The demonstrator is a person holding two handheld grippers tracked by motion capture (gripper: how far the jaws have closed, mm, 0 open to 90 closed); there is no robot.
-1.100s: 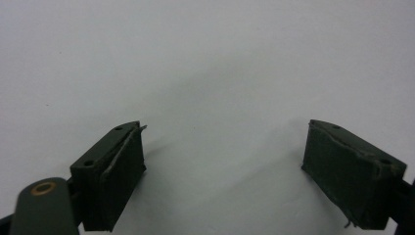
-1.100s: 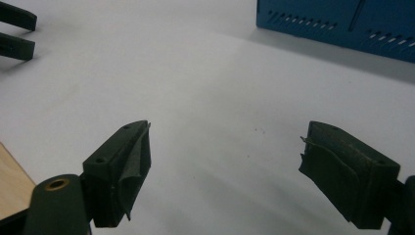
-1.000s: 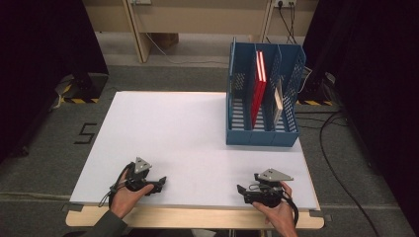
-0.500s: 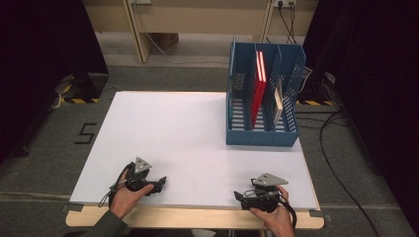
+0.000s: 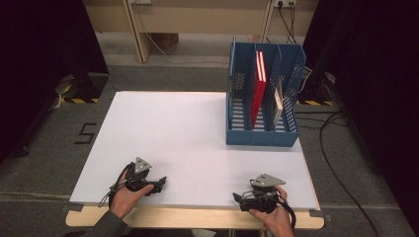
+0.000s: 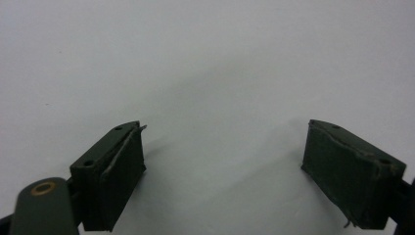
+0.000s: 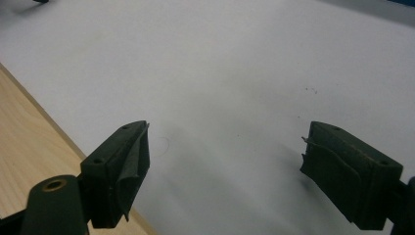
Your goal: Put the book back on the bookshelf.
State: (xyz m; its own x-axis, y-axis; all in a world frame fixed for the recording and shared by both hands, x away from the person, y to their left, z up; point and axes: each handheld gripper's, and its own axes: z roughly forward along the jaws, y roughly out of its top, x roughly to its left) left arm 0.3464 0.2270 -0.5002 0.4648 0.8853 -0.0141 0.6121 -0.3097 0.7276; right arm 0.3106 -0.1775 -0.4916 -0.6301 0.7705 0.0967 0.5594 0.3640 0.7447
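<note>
Left gripper: resting on the white desk near its front edge, held from behind by the left hand; jaws wide apart in the left gripper view, bare white surface between them, nothing gripped; looks like a parked, ready pose.
Desk middle: bare, probably kept free as working space between the grippers and the rack.
Right gripper: low at the front edge, right hand wrapped round it; jaws spread wide in the right gripper view, empty; wooden rim of the desk just beside one jaw.
Blue file rack: far right of the desk, well apart from both grippers; upright, open slots facing up for easy access from above.
Red book: standing on edge in a middle slot, propped by the dividers.
Pale book: upright in the next slot to the right, lower than the red one.
Likely next: a reach forward to the rack, judging by empty open jaws.
</note>
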